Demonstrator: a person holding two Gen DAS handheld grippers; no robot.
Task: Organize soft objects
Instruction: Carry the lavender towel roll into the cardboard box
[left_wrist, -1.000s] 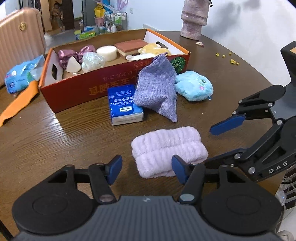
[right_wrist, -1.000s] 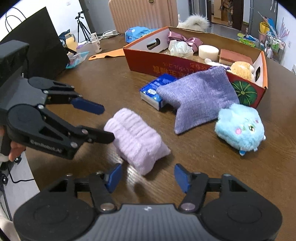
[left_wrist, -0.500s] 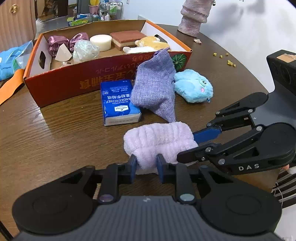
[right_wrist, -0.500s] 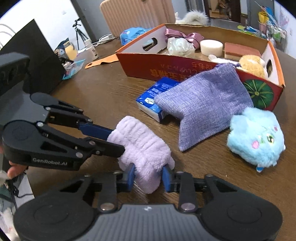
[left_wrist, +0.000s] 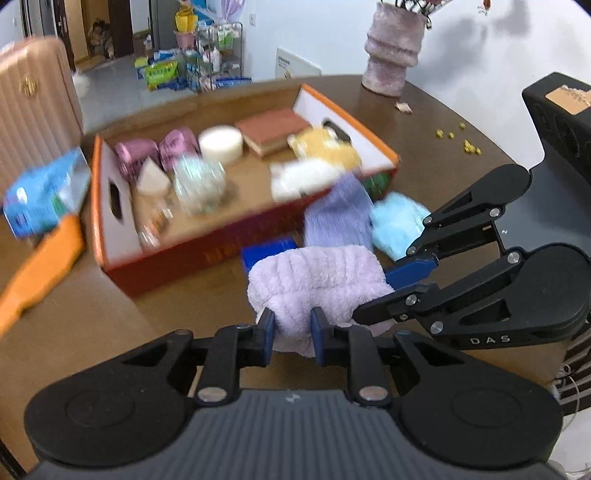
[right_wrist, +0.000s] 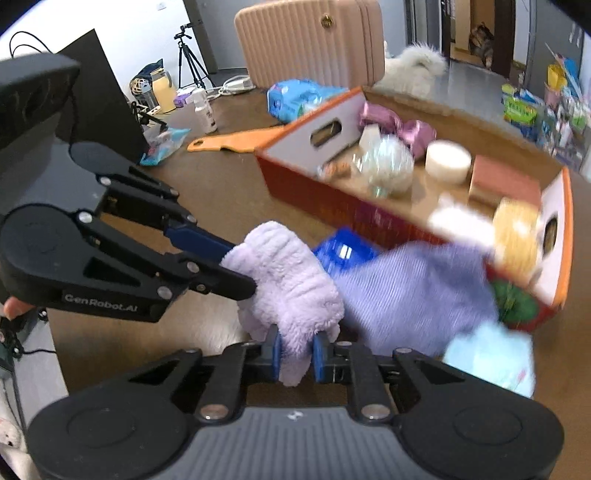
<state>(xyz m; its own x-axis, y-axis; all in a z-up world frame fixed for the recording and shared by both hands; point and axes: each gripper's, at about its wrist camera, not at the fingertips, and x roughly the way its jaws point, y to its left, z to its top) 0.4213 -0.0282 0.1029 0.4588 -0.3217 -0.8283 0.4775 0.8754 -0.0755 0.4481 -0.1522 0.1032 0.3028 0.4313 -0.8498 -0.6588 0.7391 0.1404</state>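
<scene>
A rolled lilac towel (left_wrist: 317, 280) (right_wrist: 288, 280) hangs above the brown table (left_wrist: 92, 332), held at both ends. My left gripper (left_wrist: 293, 325) is shut on its near end. My right gripper (right_wrist: 297, 350) pinches the other end, its jaws still closing on the fabric. Behind the towel lie a purple cloth pouch (left_wrist: 340, 218) (right_wrist: 413, 295), a light-blue plush toy (left_wrist: 397, 225) (right_wrist: 487, 358) and a blue tissue pack (left_wrist: 269, 249) (right_wrist: 345, 251). The open red-orange box (left_wrist: 207, 254) (right_wrist: 332, 206) beyond them holds several soft items.
A pink fuzzy vase (left_wrist: 393, 62) stands at the far table edge. An orange flat tool (left_wrist: 37, 280) and a blue packet (left_wrist: 40, 199) lie left of the box. A pink suitcase (left_wrist: 33, 103) stands behind. Small yellow crumbs (left_wrist: 469, 146) dot the table at right.
Both grippers closed on the ends of the lilac towel and lifted it off the table, carrying it toward the box. The background now looks blurred from motion.
</scene>
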